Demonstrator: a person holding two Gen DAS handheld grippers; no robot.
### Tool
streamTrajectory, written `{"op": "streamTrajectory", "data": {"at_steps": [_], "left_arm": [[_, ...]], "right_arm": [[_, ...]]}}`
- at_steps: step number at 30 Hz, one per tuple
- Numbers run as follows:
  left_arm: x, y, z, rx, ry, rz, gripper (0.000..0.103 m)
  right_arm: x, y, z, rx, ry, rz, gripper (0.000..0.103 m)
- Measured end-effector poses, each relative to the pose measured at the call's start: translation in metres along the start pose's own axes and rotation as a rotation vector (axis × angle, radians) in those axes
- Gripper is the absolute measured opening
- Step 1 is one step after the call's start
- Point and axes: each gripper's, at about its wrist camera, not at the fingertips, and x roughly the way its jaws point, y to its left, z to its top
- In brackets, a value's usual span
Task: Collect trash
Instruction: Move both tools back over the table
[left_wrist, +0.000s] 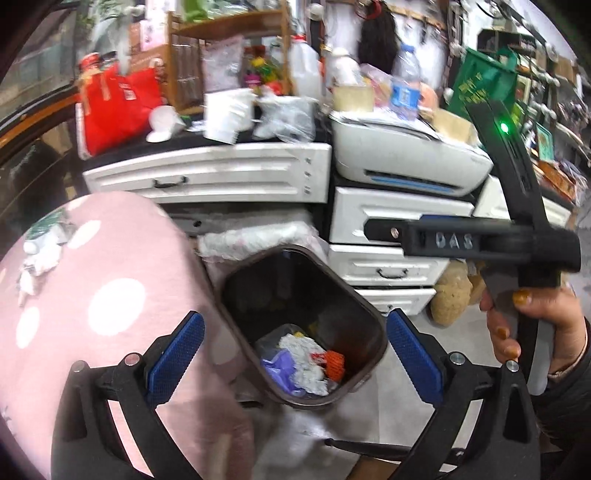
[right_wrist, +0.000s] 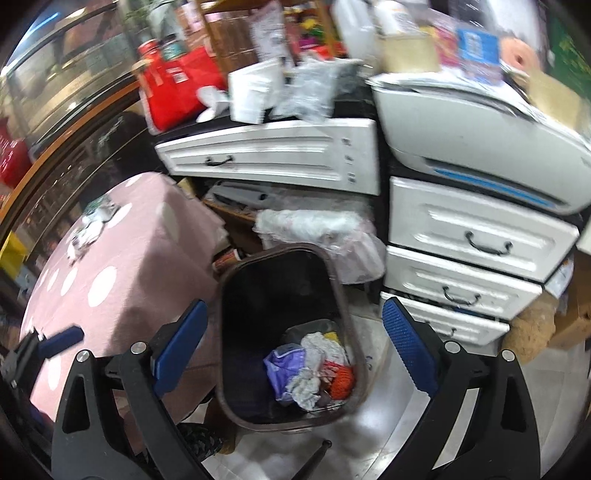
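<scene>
Trash (left_wrist: 308, 363) was seen heaped inside the dark bin (left_wrist: 229, 295) below both spread, empty grippers, left gripper (left_wrist: 295, 352) and right gripper (right_wrist: 291, 349), and leftover scraps on the pink cloth (left_wrist: 110, 258) risked being overlooked.

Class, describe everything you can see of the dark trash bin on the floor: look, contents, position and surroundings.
The trash bin is a dark brown, plastic-looking tub with a rounded rectangular rim, open-topped and upright on the pale floor. It stands between the pink polka-dot cloth and the white drawers. At its bottom lie crumpled white paper, a purple wrapper and an orange piece. Whether the cloth touches it is unclear.
</scene>
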Motion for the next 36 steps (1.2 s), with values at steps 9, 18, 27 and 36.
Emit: {"op": "streamTrajectory", "data": {"at_steps": [9, 18, 27, 36], "left_arm": [[-0.029, 0.074, -0.005, -0.103, -0.028, 0.149, 0.097], [-0.041, 0.167, -0.023, -0.229, -0.006, 0.327, 0.097], [-0.053, 0.255, -0.030, -0.391, -0.015, 0.427, 0.096], [-0.074, 0.326, -0.042, -0.465, -0.013, 0.507, 0.095]], "right_arm": [[0.008, 0.082, 0.007, -0.185, 0.001, 0.116, 0.094], [0.021, 0.149, 0.013, -0.313, 0.010, 0.202, 0.094], [0.033, 0.208, 0.025, -0.420, 0.001, 0.286, 0.094], [0.078, 0.307, 0.031, -0.623, 0.086, 0.385, 0.094]]}}
